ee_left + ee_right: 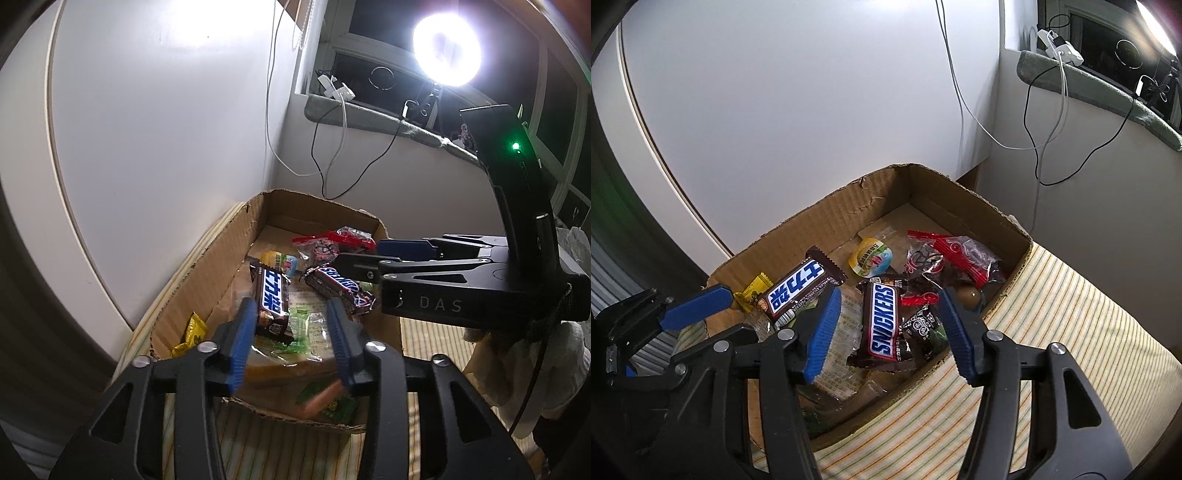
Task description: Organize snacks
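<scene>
Both my claws hang over the cardboard box, which sits on a striped cloth, and both stand apart with nothing between the pads. My right claw frames the Snickers bar lying flat in the middle of the box; my left claw sits over the second bar, the one with the blue-and-white label, at about ten o'clock from the first.

I judge these bars light and fairly stiff, with a slick wrapper that could slide under smooth pads. I would take one across its short width, near the middle, not by the crimped ends, which would just fold. A hard squeeze might crush the chocolate.

At one o'clock from the Snickers lies a red-and-clear bag of sweets: soft, crinkly, best pinched at the gathered top. The round foil-lidded cup at twelve o'clock looks rigid but dentable. The small yellow candy by the nine o'clock wall is tiny and could easily slip.
</scene>
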Motion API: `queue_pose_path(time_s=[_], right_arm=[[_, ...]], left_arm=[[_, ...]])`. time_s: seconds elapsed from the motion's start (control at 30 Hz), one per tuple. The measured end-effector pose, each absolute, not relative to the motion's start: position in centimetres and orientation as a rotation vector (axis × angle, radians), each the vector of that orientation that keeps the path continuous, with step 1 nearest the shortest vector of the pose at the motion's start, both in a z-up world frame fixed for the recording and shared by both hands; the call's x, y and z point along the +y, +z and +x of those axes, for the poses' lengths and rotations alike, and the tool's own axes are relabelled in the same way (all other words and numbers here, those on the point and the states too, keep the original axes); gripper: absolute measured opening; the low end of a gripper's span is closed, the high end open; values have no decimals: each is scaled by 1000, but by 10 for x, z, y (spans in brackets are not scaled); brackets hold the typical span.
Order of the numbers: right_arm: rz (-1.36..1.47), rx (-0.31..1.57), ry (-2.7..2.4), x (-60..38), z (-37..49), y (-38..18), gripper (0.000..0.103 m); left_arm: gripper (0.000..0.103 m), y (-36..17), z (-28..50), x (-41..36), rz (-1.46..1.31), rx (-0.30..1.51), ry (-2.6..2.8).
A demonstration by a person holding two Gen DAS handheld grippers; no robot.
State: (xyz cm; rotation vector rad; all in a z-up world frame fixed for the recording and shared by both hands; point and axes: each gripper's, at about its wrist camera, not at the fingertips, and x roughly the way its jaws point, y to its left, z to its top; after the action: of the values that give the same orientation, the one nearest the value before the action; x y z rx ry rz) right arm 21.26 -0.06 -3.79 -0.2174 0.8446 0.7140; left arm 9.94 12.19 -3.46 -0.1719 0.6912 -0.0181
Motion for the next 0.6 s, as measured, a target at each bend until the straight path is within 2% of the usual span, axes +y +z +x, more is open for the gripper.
queue_pose_path(time_s=[0.07, 0.2, 0.33, 0.37, 0.6], right_arm=[[-216, 844, 710, -2, 213, -37, 58], [-203, 827, 704, -6, 212, -35, 81], [-194, 811, 702, -10, 210, -31, 82], [-194, 808, 699, -11, 209, -30, 85], [-183, 795, 688, -18, 206, -27, 86]], left_arm=[[48, -35, 99, 123, -170, 692, -15], [58, -34, 99, 125, -173, 693, -2], [64, -35, 98, 128, -174, 694, 11], [66, -35, 99, 128, -174, 694, 13], [70, -32, 95, 129, -163, 689, 29]])
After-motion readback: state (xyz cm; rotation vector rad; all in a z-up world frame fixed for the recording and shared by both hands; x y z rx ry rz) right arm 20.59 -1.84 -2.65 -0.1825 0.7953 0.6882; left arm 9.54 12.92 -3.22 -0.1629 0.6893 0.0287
